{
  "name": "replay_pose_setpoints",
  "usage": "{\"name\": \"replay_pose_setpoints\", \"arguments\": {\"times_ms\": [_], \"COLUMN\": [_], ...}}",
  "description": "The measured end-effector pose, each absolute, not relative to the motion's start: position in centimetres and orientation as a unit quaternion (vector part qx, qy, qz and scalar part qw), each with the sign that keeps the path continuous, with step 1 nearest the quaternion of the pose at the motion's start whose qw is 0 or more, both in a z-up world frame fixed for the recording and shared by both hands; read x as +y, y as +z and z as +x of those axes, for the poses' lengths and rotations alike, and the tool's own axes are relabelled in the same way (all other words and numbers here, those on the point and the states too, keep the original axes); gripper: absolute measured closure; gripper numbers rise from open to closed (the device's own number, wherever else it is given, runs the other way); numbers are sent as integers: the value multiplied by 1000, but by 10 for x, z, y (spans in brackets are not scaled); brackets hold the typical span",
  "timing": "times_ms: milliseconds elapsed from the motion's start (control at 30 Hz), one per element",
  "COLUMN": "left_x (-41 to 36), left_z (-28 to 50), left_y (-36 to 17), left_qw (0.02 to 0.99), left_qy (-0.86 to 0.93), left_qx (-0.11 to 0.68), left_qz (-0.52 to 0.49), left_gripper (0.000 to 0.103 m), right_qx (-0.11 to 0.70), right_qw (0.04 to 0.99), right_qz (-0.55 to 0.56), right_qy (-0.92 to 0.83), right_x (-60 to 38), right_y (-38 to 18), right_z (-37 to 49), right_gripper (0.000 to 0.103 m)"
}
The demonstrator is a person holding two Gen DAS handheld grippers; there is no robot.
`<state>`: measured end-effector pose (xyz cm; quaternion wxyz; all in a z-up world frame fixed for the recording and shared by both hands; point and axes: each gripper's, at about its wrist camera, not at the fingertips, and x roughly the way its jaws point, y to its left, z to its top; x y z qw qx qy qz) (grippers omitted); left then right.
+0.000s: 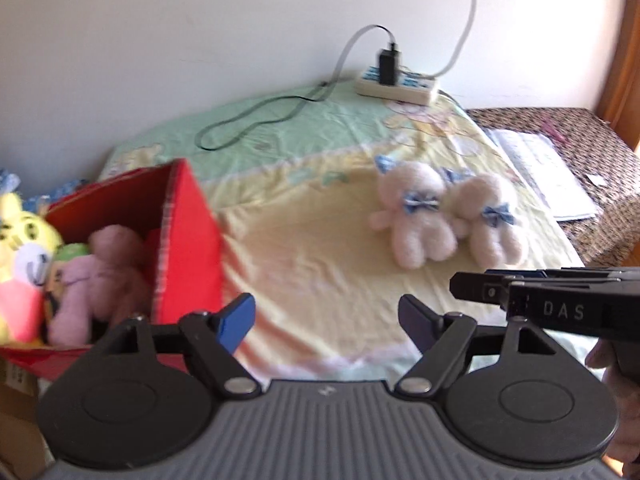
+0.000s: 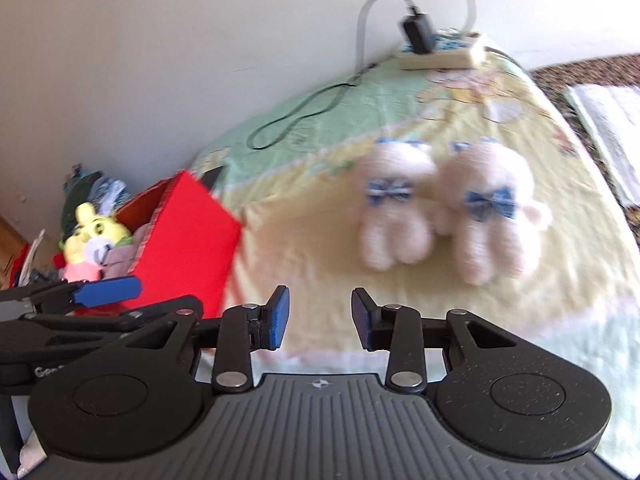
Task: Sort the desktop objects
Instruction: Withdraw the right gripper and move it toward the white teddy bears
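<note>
Two pale plush bears, left bear and right bear, lie touching side by side on a yellow-green sheet, each with blue bows. A red box stands at the sheet's left edge, open at the top; inside it lie a pink plush and a yellow plush, pressed together. Far back, near the wall, a power strip carries a black charger whose cable loops across the green part of the sheet. Papers lie on a patterned surface to the right, well apart from the bears. Bare sheet lies between box and bears, and between bears and both claws; nothing blocks that stretch. The left gripper points downward over the bare sheet, jaws wide apart with nothing between them. The right gripper, just beside it, tilts down toward the bears, jaws parted more narrowly and likewise empty. A hand shows at the right edge of the left view
</note>
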<state>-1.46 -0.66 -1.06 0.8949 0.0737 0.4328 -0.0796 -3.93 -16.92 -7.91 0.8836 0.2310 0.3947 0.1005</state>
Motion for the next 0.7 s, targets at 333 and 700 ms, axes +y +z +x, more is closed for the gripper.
{"name": "replay_pose_setpoints", "arguments": {"times_ms": [333, 700], "left_x": [-59, -122], "left_z": [19, 64], "left_y": [-43, -83], "left_qw": [871, 840], "left_qy": [-198, -264], "left_qx": [449, 474], "left_qz": [25, 6], "left_gripper": [22, 30], "right_qx": [390, 389], "right_qw": [880, 863], "right_qz": [271, 320], "right_qy": [4, -36], "right_x": [-242, -291], "right_y": [-95, -115], "right_z": [-41, -19], "right_gripper": [63, 56]}}
